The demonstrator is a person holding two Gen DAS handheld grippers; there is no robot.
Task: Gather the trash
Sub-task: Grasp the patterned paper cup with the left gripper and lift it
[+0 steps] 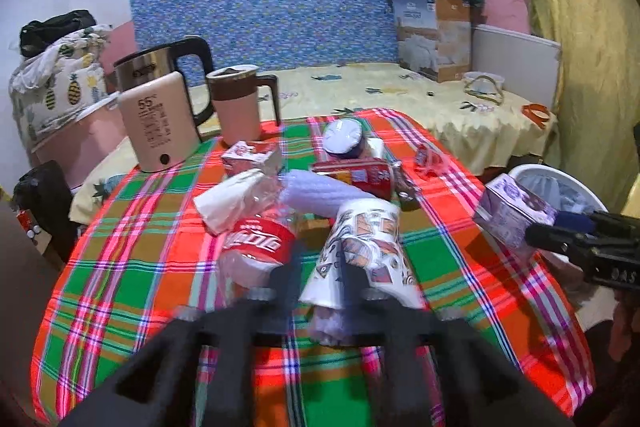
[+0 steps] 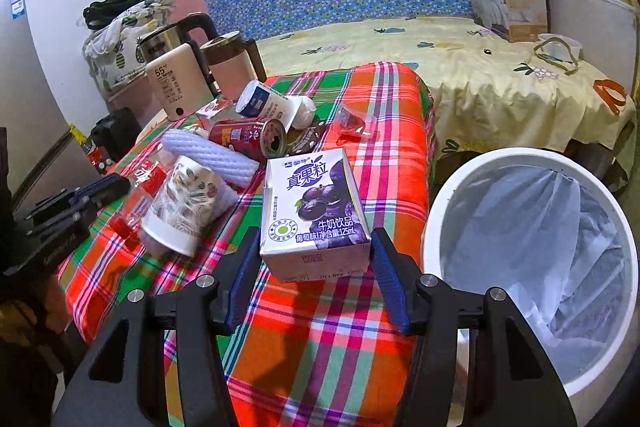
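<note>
My right gripper (image 2: 314,247) is shut on a purple grape milk carton (image 2: 314,211), held above the plaid table edge beside the white trash bin (image 2: 436,211); the carton also shows in the left wrist view (image 1: 510,213). My left gripper (image 1: 316,267) reaches over a patterned paper cup (image 1: 366,247) lying on its side; one finger seems to go into its mouth and the image is blurred, so I cannot tell its state. A Coca-Cola bottle (image 1: 256,239), a white foam sleeve (image 1: 320,193), a red can (image 1: 356,177), a tissue (image 1: 224,201) and a small carton (image 1: 248,155) lie in a pile.
Two kettles (image 1: 160,123) and a brown mug (image 1: 238,107) stand at the table's far left. A bed with a yellow sheet (image 1: 400,95) lies behind, with a box (image 1: 434,31) on it. The bin has a thin plastic liner (image 2: 540,247).
</note>
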